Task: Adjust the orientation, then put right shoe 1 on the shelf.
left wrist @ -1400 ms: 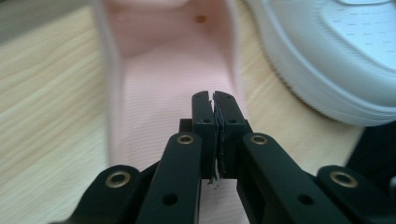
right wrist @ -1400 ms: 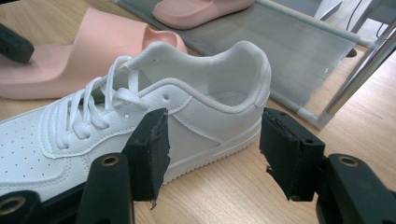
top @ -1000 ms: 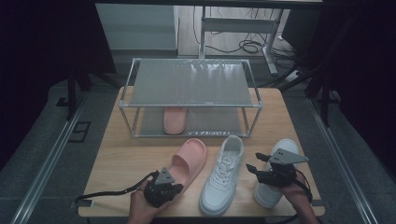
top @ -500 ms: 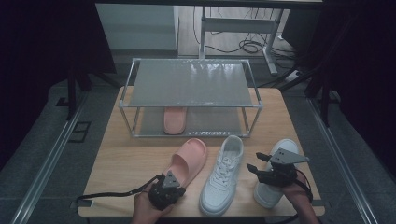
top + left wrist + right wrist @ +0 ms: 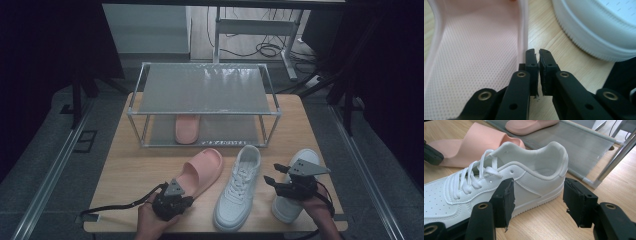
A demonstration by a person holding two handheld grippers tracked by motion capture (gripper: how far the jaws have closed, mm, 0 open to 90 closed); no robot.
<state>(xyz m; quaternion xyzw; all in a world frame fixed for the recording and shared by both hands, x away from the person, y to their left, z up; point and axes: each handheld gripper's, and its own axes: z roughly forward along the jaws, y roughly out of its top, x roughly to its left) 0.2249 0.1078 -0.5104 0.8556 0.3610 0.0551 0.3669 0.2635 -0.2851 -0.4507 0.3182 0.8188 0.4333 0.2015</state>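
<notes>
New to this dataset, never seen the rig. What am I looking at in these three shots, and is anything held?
There is no robot here: a person holds a two-jaw claw in each hand. The high view looks down on a wooden table from above the person's side. The other two pictures come from cameras riding on each claw, looking along its black jaws.

On the table stand a two-level metal rack, a pink slipper and two white sneakers. A second pink slipper sits on the rack's lower shelf.

The left claw is shut beside the near slipper's rim, gripping nothing that I can see. The right claw is open, aimed at the middle sneaker's heel. Nothing is held.
</notes>
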